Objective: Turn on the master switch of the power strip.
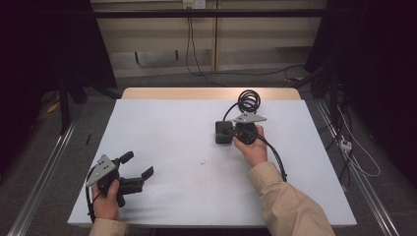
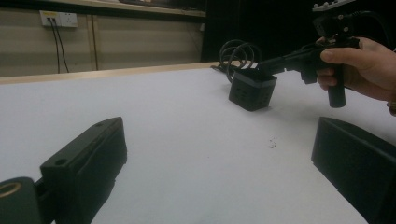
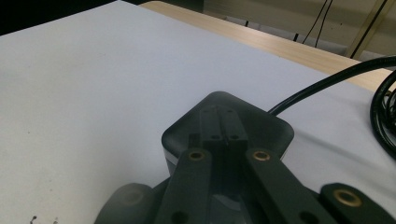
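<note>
The right claw (image 1: 227,132) is seen with its jaws brought fully together, tips side by side over the top of the black box (image 1: 223,132), and nothing is pinched between them. In the right gripper view the closed tips (image 3: 223,122) are laid against the box's (image 3: 261,128) rounded top face; whether they press on it or just hover cannot be told. The claw is gripped from behind by the right hand (image 1: 252,147), the grey plate sitting on top of it.

The black box is found right of the tabletop's middle, toward the far edge. A black cord (image 1: 247,101) is run out of the box and is coiled just behind it, close to the far edge, where the bare wooden strip (image 1: 206,93) is left showing beyond the white sheet. From the left gripper view the box (image 2: 252,89) is seen standing flat with the coil (image 2: 236,53) looped behind.

Over at the near left corner the left claw (image 1: 137,164) is held wide apart, nothing between its jaws, by the left hand (image 1: 105,199) just above the white tabletop (image 1: 162,128). A tiny white scrap (image 1: 202,161) is spotted near the middle of the sheet, well apart from both claws.
</note>
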The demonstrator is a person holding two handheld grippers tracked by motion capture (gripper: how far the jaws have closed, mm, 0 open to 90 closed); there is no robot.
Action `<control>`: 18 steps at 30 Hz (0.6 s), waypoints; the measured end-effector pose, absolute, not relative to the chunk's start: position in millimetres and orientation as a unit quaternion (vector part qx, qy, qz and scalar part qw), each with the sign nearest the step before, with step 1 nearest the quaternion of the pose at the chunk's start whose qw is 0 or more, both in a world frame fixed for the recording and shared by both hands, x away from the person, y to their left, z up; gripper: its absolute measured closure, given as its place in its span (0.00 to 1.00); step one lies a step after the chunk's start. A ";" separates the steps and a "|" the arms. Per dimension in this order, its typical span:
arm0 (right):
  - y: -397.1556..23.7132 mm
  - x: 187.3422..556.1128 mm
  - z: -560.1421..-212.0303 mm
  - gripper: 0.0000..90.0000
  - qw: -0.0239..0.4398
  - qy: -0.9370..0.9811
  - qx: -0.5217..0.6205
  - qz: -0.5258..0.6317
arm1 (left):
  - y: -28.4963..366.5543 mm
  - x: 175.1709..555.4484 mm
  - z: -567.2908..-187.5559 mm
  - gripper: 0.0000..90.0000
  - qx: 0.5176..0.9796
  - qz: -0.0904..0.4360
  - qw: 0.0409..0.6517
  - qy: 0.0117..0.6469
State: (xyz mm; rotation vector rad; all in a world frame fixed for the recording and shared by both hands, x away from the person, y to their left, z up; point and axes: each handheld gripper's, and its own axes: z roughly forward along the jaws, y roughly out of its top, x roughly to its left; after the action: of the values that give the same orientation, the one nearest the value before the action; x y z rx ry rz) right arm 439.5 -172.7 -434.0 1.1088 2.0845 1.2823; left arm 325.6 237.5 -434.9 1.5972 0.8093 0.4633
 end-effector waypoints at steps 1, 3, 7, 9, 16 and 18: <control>-172.9 439.5 -434.1 1.00 0.225 0.756 0.403 0.465 | 237.7 325.6 -434.9 0.03 0.689 0.200 0.602 0.350; -173.0 439.5 -434.2 1.00 0.226 0.756 0.401 0.466 | 238.3 325.7 -435.0 0.03 0.689 0.200 0.602 0.350; -172.8 439.0 -435.2 1.00 0.231 0.755 0.397 0.468 | 238.9 326.0 -435.3 0.03 0.689 0.201 0.602 0.350; -173.2 438.6 -436.1 1.00 0.231 0.752 0.398 0.471 | 239.5 326.2 -435.4 0.03 0.689 0.201 0.602 0.351; -172.2 437.9 -436.0 1.00 0.237 0.754 0.395 0.469 | 241.1 327.3 -435.1 0.03 0.686 0.202 0.603 0.353; -172.5 438.1 -436.1 1.00 0.235 0.753 0.396 0.470 | 241.3 327.4 -435.1 0.03 0.686 0.203 0.603 0.352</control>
State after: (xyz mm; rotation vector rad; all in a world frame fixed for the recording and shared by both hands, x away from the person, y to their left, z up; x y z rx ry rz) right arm 438.1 -172.5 -436.1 1.0852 2.0660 1.2903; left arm 327.4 241.3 -435.1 1.5894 0.8148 0.4705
